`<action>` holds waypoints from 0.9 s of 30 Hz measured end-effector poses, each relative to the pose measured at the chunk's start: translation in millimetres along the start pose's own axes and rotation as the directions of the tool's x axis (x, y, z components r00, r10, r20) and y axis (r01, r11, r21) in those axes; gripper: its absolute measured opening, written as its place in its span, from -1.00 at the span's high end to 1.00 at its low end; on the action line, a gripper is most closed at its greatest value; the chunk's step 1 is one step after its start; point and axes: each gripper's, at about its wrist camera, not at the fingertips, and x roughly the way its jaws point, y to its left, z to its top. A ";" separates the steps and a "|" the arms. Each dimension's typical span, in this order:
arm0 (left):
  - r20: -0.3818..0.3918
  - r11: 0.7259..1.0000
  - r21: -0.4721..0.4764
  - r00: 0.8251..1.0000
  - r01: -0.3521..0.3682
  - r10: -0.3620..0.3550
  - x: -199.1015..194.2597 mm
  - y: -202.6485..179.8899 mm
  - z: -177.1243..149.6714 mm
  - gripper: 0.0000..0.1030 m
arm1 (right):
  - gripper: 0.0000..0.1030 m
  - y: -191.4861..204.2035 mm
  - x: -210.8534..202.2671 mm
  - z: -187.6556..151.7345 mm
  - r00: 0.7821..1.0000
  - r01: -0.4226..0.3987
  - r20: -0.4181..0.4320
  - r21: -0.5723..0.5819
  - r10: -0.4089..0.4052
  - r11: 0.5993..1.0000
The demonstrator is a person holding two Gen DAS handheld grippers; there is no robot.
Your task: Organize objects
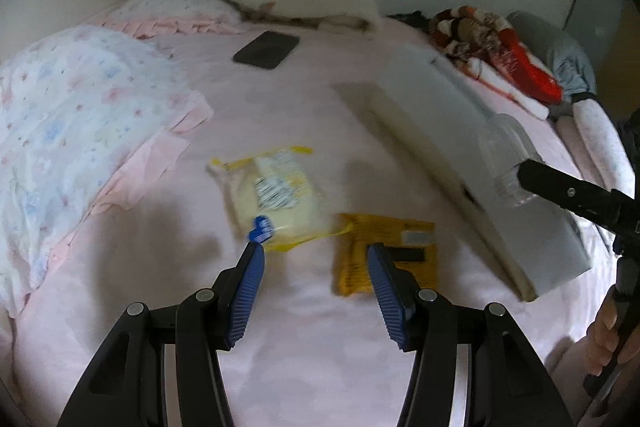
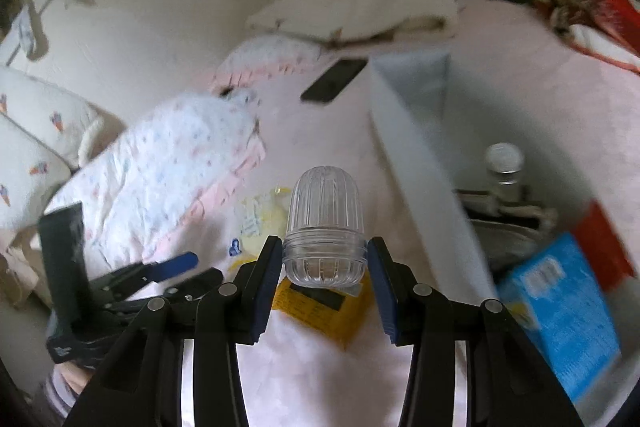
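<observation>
Colours on the bed — pale pink sheet [image 1: 304,99] throughout.

Near centre: pale yellow packet [image 1: 276,195] with a white barcode label and yellow trim; beside it an orange-yellow packet [image 1: 384,227] with black print. Clear ribbed jar [image 2: 324,227] between blue-padded black fingers [image 2: 266,283]. Far: black phone [image 1: 266,49]. Left: white quilt [image 1: 72,99] with small pink and blue print. Right: white box [image 2: 408,131] — a blue carton [image 2: 560,315] lies in it.

Right claw [image 2: 325,255] apparently clamped, left claw [image 1: 316,251] parted, empty.

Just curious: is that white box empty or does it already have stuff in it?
Not empty: the box holds a bottle and a blue packet.
</observation>
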 end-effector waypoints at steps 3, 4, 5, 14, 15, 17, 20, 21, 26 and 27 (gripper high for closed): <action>0.030 1.000 0.002 0.999 0.023 -0.023 -8.6 -11.4 4.9 0.00 | 0.15 -14.2 -25.6 3.5 0.995 0.014 0.100 0.068 -0.021 0.998; 0.035 0.999 0.005 0.999 0.035 -0.035 -11.1 -16.9 7.0 0.00 | 0.15 -18.6 -31.0 5.4 0.992 0.014 0.123 0.085 -0.024 0.996; 0.040 0.999 0.011 0.998 0.044 -0.044 -13.3 -23.1 9.1 0.00 | 0.15 -23.6 -37.7 8.1 0.987 0.017 0.155 0.102 -0.032 0.995; 0.049 0.990 0.118 0.995 0.082 -0.089 -19.1 -81.3 8.1 -0.01 | 0.12 -59.4 -47.4 8.5 0.968 0.162 0.169 0.144 -0.186 0.976; 0.046 0.988 0.126 0.995 0.084 -0.091 -18.2 -84.0 8.1 -0.01 | 0.12 -58.7 -49.5 8.3 0.964 0.166 0.184 0.143 -0.191 0.976; 0.048 0.985 0.146 0.994 0.090 -0.098 -20.2 -90.1 5.7 -0.01 | 0.10 -55.8 -55.1 8.8 0.960 0.156 0.210 0.138 -0.183 0.978; 0.065 0.983 0.163 0.993 0.089 -0.101 -26.6 -90.0 4.4 -0.01 | 0.05 -41.3 -57.7 8.0 0.962 0.134 0.228 0.083 -0.150 0.988; 0.062 0.983 0.160 0.993 0.087 -0.098 -26.9 -86.6 4.0 -0.02 | 0.05 -35.4 -55.3 7.0 0.966 0.123 0.220 0.060 -0.133 0.991; -0.039 0.995 0.024 0.994 0.102 -0.101 -2.8 -42.5 1.2 -0.07 | 0.05 2.1 -21.1 -10.4 0.994 -0.022 0.106 -0.017 0.023 1.000; -0.061 0.994 -0.020 0.992 0.112 -0.113 4.7 -30.9 1.4 -0.07 | 0.05 7.0 -9.4 -15.5 0.995 -0.069 0.072 0.005 0.068 0.998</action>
